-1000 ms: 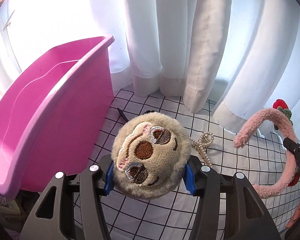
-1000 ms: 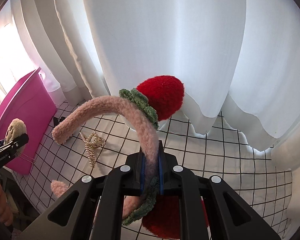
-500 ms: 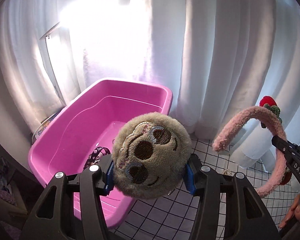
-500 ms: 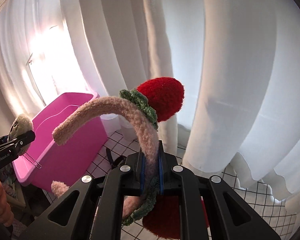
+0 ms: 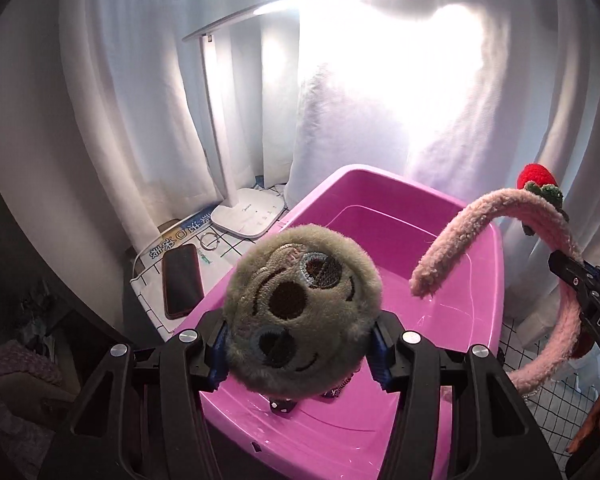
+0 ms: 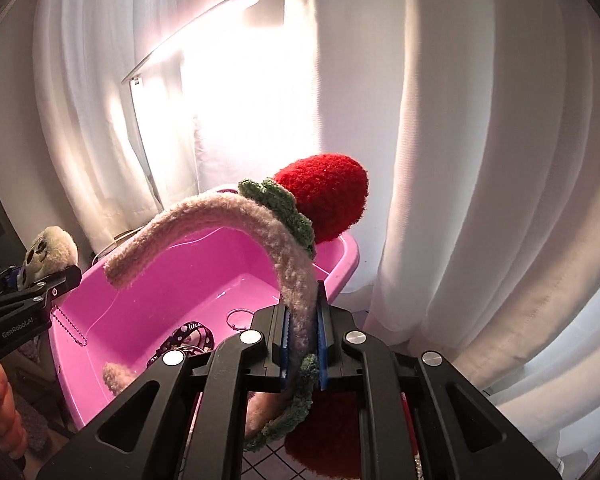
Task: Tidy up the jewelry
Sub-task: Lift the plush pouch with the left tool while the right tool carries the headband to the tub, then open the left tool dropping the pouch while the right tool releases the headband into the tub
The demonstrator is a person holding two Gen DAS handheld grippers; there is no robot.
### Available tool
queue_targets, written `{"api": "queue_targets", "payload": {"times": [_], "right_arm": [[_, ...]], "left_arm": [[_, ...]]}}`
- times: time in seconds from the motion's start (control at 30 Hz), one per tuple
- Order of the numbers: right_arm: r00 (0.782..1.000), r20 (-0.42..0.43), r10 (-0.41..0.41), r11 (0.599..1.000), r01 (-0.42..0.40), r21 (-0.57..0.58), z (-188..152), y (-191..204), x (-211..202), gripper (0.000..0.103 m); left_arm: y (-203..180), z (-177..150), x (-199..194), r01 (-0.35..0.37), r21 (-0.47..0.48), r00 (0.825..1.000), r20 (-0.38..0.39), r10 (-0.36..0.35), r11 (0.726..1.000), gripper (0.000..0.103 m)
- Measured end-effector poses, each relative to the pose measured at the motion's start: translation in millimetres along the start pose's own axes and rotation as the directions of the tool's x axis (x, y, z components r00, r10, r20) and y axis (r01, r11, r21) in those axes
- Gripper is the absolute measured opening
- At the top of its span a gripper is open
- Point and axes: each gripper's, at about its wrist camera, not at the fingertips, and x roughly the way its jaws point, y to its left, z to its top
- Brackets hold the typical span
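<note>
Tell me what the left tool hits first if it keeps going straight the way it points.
Probably the pink bin. The left tool, shut on the plush sloth charm, points down into the bin's open inside, so the floor or far wall likely comes first; depth is unclear.

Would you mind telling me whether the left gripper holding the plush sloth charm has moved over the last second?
Yes. The left gripper carried the plush charm from above the grid cloth beside the pink bin to directly over it.
</note>
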Motion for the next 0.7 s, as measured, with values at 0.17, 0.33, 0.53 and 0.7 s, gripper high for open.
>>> {"api": "queue_targets", "payload": {"times": [0.17, 0.33, 0.53, 0.7], "right_arm": [[0.995, -0.103, -0.011, 0.997, 0.003, -0.079, 8.2, 33.1, 51.4, 0.011], [0.978, -0.204, -0.045, 0.993, 0.022, -0.113, 10.1, 49.8, 96.0, 0.011], [0.960, -0.260, -0.100, 0.985, 0.059, -0.161, 12.7, 67.0, 122.1, 0.014], [0.962, -0.252, -0.102, 0.986, 0.063, -0.157, 12.7, 76.6, 124.6, 0.046]], "left_arm": [[9.0, -2.3, 39.1, 0.012, -0.007, 0.996, -0.086, -0.013, 1.000, 0.053], [7.6, -4.7, 71.2, 0.039, 0.010, 0.987, -0.159, -0.037, 0.999, 0.058], [8.1, -4.2, 92.4, 0.053, 0.018, 0.977, -0.209, -0.048, 0.998, 0.083], [7.8, -3.3, 98.0, 0.054, 0.036, 0.975, -0.218, -0.045, 0.998, 0.089]]}}
